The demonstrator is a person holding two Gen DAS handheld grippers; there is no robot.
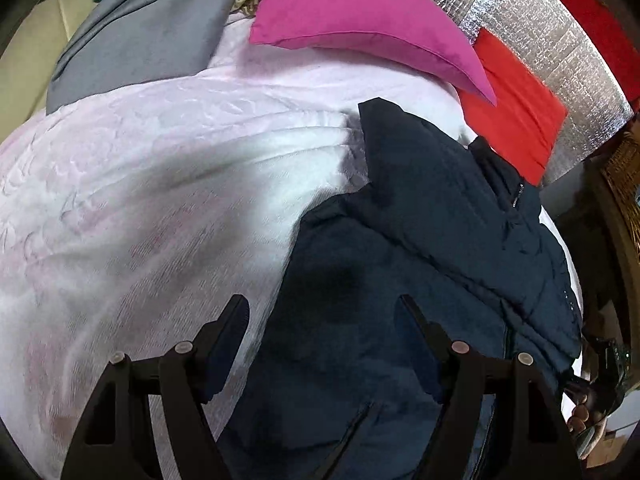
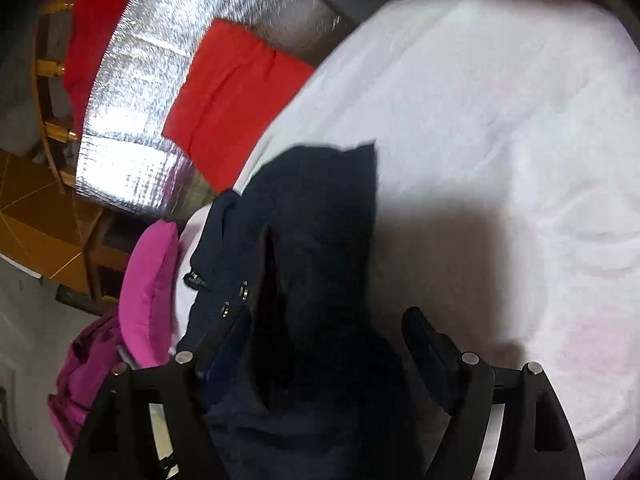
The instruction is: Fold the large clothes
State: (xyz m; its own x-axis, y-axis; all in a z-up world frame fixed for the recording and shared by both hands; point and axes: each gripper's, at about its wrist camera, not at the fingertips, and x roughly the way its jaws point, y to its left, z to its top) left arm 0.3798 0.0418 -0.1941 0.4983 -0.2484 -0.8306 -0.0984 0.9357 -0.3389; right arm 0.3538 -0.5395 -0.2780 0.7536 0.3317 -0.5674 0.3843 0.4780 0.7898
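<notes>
A dark navy puffer jacket (image 1: 400, 260) lies crumpled on the pale pink-white bedspread (image 1: 140, 200), its zip and snap studs on the right side. My left gripper (image 1: 320, 308) hovers open over the jacket's left edge, one finger above the bedspread and the other above the jacket, gripping nothing. In the right wrist view the same jacket (image 2: 320, 208) runs up from between the fingers of my right gripper (image 2: 328, 320). Its jaws stand wide with dark fabric bunched between them, and the right finger (image 2: 424, 336) is clear of the cloth.
A magenta pillow (image 1: 360, 12), a red cloth (image 1: 516, 108) and a silver foil panel (image 1: 540, 20) lie beyond the jacket. A grey garment (image 1: 152, 28) sits at the far left. A hand (image 1: 584, 412) shows at the right edge. Purple clothing (image 2: 80, 380) and wooden furniture (image 2: 40, 216) stand beside the bed.
</notes>
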